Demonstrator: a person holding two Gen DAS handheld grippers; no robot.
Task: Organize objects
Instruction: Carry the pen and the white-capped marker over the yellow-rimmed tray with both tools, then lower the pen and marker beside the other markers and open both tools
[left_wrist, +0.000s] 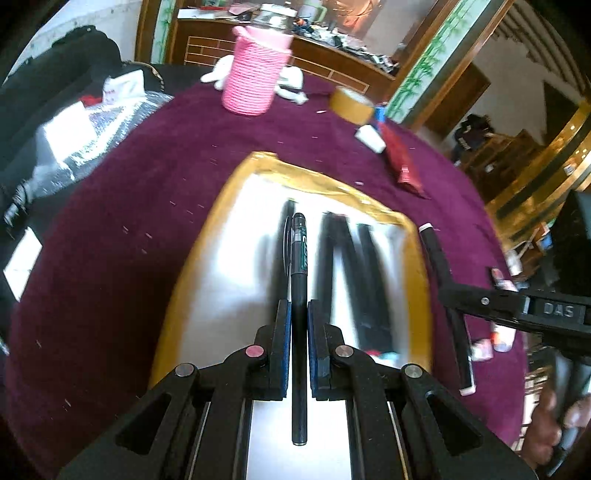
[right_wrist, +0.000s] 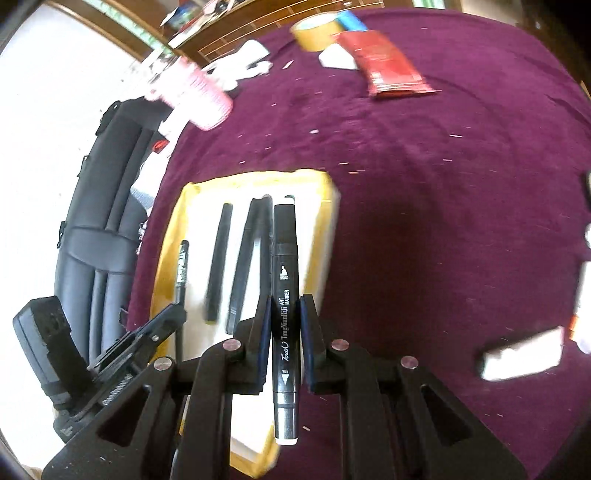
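My left gripper (left_wrist: 299, 314) is shut on a thin black pen (left_wrist: 298, 258) that points ahead over a white board with a yellow taped edge (left_wrist: 229, 266). Several black markers (left_wrist: 354, 266) lie side by side on that board. In the right wrist view my right gripper (right_wrist: 284, 306) is shut on a thick black art marker (right_wrist: 284, 258), held above the board's right part (right_wrist: 321, 229). Two of the markers (right_wrist: 219, 258) rest on the board to its left. The left gripper (right_wrist: 177, 306) shows at lower left with its pen (right_wrist: 182, 266).
A pink woven cup (left_wrist: 255, 74) stands at the far side of the purple cloth (left_wrist: 110, 240). A tape roll (left_wrist: 351, 103), a white block (left_wrist: 369, 138) and a red packet (left_wrist: 402, 162) lie far right. A black bag (right_wrist: 103, 221) sits off the table's left edge; a white object (right_wrist: 524, 354) lies right.
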